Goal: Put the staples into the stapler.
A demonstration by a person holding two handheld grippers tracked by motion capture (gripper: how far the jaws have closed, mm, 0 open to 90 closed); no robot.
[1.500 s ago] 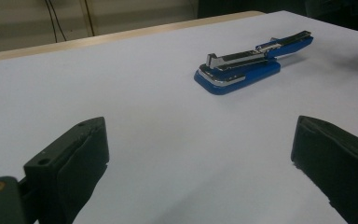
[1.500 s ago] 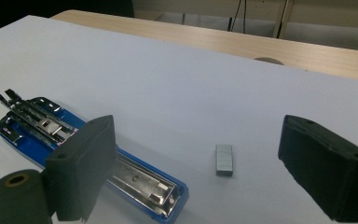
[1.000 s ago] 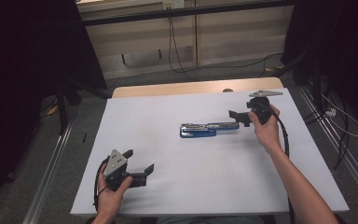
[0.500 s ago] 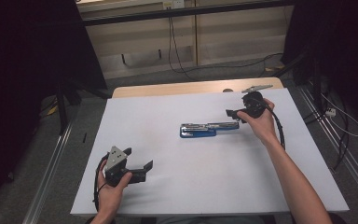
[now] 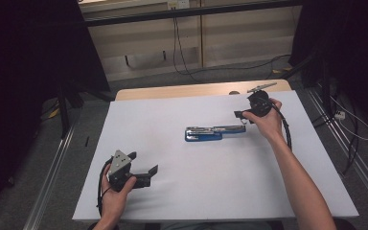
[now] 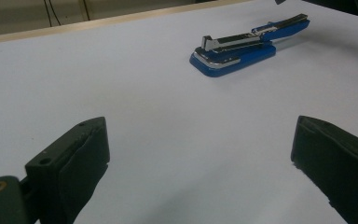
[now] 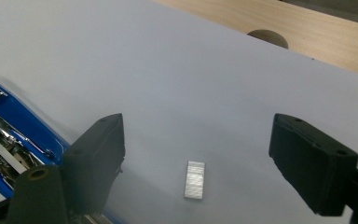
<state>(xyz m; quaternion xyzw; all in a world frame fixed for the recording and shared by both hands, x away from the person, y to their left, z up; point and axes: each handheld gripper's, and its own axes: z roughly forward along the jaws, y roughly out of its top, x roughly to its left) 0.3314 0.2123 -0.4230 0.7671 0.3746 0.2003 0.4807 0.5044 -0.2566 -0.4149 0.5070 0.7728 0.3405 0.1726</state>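
Stapler [image 5: 214,132] on sheet [image 5: 172,120] mid-table, lying open. Staple strip [image 7: 195,179] on sheet just beside stapler's right end, between right gripper [image 5: 243,115] jaws. Left gripper [image 5: 143,170] near front left, well apart from stapler. Bare table [image 5: 182,91] edge behind sheet.

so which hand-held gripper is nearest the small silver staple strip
The right hand-held gripper: its open jaws straddle the small silver staple strip beside the opened blue stapler. The left hand-held gripper sits far off, near the table edge.

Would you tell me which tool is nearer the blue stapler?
Right. The right tool hovers at the blue stapler's far end; the left tool sits well apart, near the table's front.
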